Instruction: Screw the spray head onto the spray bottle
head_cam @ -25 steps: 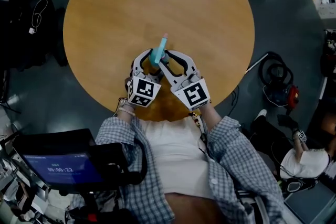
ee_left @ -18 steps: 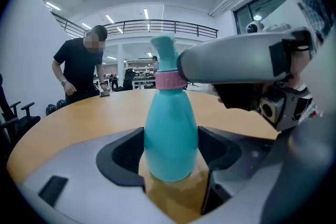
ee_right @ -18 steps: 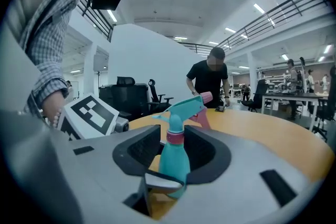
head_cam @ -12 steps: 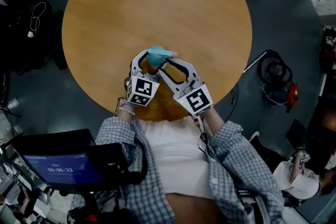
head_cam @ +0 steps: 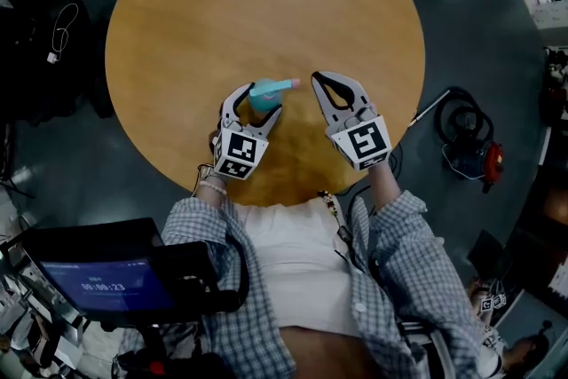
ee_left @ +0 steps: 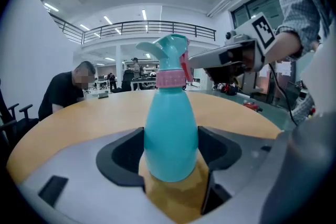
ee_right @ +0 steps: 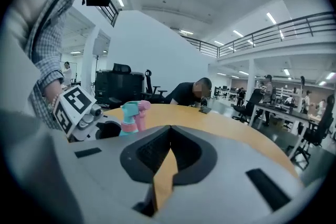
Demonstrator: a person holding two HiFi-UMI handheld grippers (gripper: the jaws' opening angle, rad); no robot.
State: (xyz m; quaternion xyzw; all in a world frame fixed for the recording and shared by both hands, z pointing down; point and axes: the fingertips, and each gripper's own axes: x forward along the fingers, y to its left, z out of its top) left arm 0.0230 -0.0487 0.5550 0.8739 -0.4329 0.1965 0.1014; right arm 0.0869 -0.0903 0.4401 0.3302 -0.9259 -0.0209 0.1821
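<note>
Left gripper [head_cam: 256, 100] pinches the teal spray bottle [ee_left: 170, 134]. Right gripper [head_cam: 318, 78], jaws just pressed together empty, has moved rightward off the spray head [ee_left: 169, 54].

The blue screen [head_cam: 106, 287] reads about 00:00:23.

Round wooden table [head_cam: 266, 4], seated person [ee_left: 65, 93] behind it

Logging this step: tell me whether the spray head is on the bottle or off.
On: the spray head sits atop the bottle, its pink collar on the neck. How tight, cannot tell.
</note>
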